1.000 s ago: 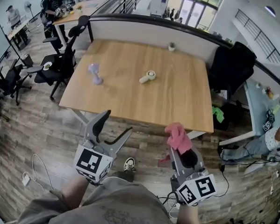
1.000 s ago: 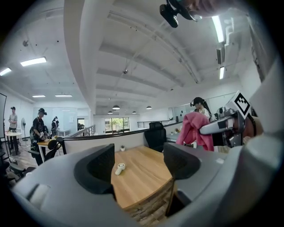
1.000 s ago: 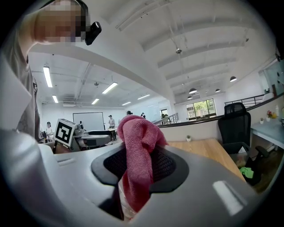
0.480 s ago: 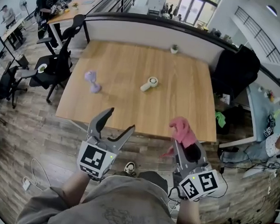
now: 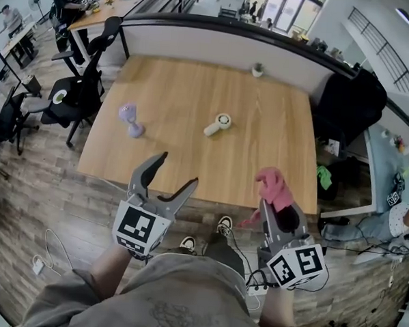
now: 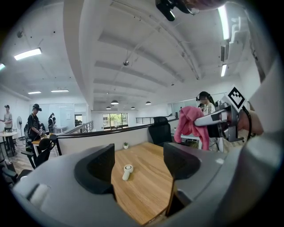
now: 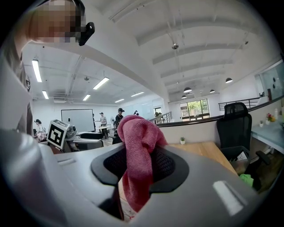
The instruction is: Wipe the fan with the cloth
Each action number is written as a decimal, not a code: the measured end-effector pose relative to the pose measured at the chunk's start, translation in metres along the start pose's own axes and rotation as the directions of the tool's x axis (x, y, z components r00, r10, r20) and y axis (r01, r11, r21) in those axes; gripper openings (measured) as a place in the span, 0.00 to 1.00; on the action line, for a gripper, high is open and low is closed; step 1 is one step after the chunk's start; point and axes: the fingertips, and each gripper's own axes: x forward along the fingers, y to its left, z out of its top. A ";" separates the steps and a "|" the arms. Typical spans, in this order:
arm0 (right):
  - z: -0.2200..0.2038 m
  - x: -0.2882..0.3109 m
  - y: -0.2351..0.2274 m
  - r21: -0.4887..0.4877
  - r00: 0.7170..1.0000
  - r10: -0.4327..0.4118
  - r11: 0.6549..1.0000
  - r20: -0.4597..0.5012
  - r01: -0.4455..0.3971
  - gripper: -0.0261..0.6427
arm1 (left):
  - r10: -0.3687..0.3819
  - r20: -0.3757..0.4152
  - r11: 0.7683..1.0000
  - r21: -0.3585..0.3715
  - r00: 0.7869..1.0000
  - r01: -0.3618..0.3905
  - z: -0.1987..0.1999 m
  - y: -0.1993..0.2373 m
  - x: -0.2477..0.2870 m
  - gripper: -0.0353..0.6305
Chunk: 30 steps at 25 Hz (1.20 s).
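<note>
You stand short of the bench [image 5: 274,139], both claws raised ahead of it. Your right claw [image 5: 276,205] is clamped on the pink cloth [image 5: 273,185], which bunches up above its jaws. Your left claw [image 5: 178,170] is spread wide with nothing in it. Out at mid-bench the small white fan [image 5: 217,124] lies on its side, well apart from both claws, with a purple object [image 5: 130,119] off to its left. The step appears to be the approach, wiping not yet begun. Next, probably, reach forward, steady the fan with the left claw and bring the cloth onto it.
</note>
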 end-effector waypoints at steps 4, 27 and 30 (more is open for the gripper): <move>-0.005 0.023 -0.014 0.003 0.999 0.047 0.999 -0.024 -0.046 0.24 | 0.028 -0.015 1.000 0.000 0.999 -0.028 -0.002 0.008 0.020 0.57; -0.019 0.161 -0.156 0.064 0.932 0.320 0.948 -0.170 -0.313 0.24 | 0.197 -0.234 0.978 -0.018 0.952 -0.207 -0.038 0.018 0.178 0.57; -0.026 0.179 -0.167 0.077 0.919 0.347 0.938 -0.188 -0.338 0.24 | 0.204 -0.268 0.976 -0.015 0.942 -0.216 -0.053 0.021 0.194 0.57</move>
